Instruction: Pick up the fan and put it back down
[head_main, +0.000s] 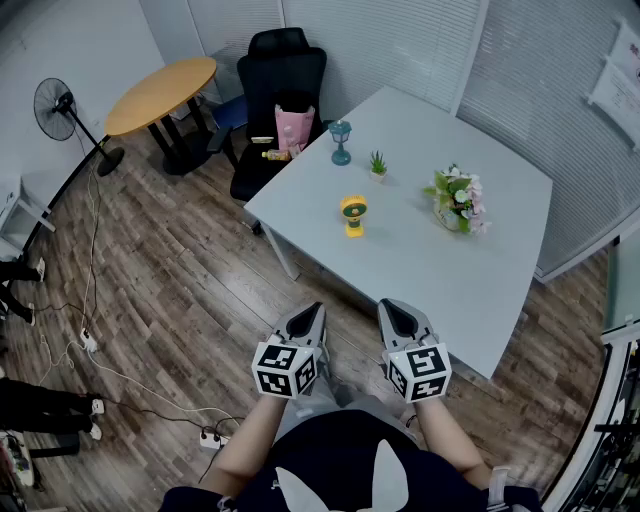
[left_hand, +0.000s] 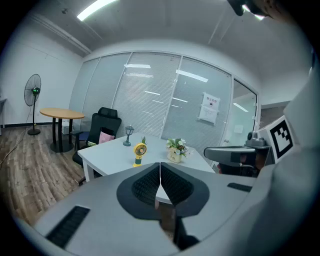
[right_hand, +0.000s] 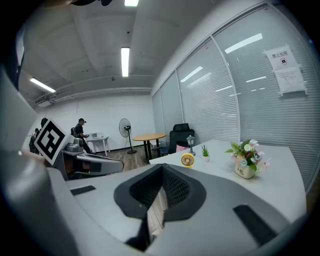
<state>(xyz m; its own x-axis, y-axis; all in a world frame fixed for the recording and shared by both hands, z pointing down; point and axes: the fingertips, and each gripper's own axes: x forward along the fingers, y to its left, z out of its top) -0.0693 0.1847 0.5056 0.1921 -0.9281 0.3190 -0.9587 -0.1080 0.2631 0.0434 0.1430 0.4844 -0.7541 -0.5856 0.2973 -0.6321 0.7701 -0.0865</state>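
Nearest, the left gripper (head_main: 306, 322) and right gripper (head_main: 398, 318) are held side by side short of the white table's (head_main: 450, 290) edge. Both jaw pairs are pressed together and empty. The yellow desk fan (head_main: 352, 214) stands upright mid-table, well apart from them. Only the right gripper view shows a distant person (right_hand: 80, 131).

The small yellow plastic fan (head_main: 352, 213), with a round grille head on a short stem and base, stands upright on the white rectangular table (head_main: 430, 275). It is nearer the table's left edge, apart from everything else there, with nothing touching it.
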